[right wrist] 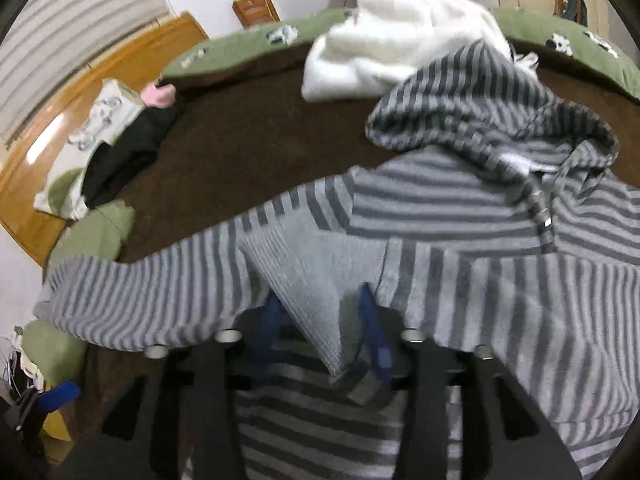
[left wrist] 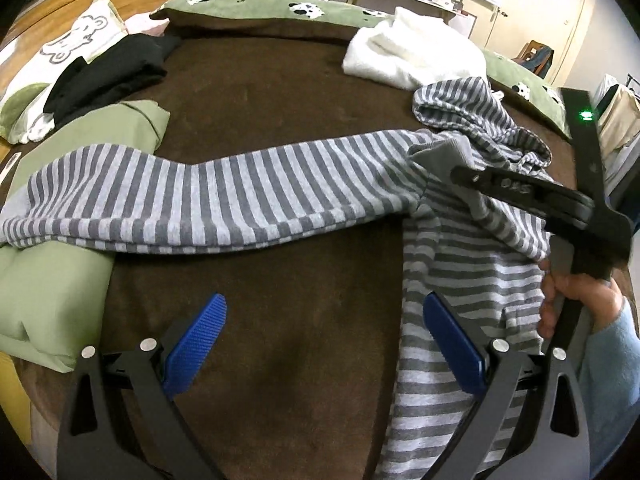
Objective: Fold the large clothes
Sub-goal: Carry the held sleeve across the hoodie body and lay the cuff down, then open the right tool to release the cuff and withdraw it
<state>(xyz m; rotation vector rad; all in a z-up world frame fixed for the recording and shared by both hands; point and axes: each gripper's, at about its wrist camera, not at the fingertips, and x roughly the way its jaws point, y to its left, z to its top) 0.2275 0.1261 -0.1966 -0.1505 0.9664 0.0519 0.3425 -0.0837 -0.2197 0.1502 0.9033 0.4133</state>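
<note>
A grey striped hoodie (left wrist: 460, 280) lies on the brown bedspread (left wrist: 260, 92). One sleeve (left wrist: 224, 192) stretches left across the bed, its end lying on a folded green garment. My left gripper (left wrist: 324, 344) is open and empty, low over the bedspread, its right blue pad at the hoodie's left edge. My right gripper (right wrist: 320, 332) is shut on the hoodie's plain grey ribbed cuff (right wrist: 304, 280) and holds it up over the hoodie's body. It also shows in the left wrist view (left wrist: 460, 168) at the right. The hood (right wrist: 492, 112) lies bunched behind.
A folded green garment (left wrist: 52, 280) lies at the left, a black garment (left wrist: 112, 76) at the far left, and a white fluffy garment (left wrist: 412, 56) at the far right. A green cow-print blanket (left wrist: 272, 8) rims the far side. A wooden headboard (right wrist: 80, 92) stands left.
</note>
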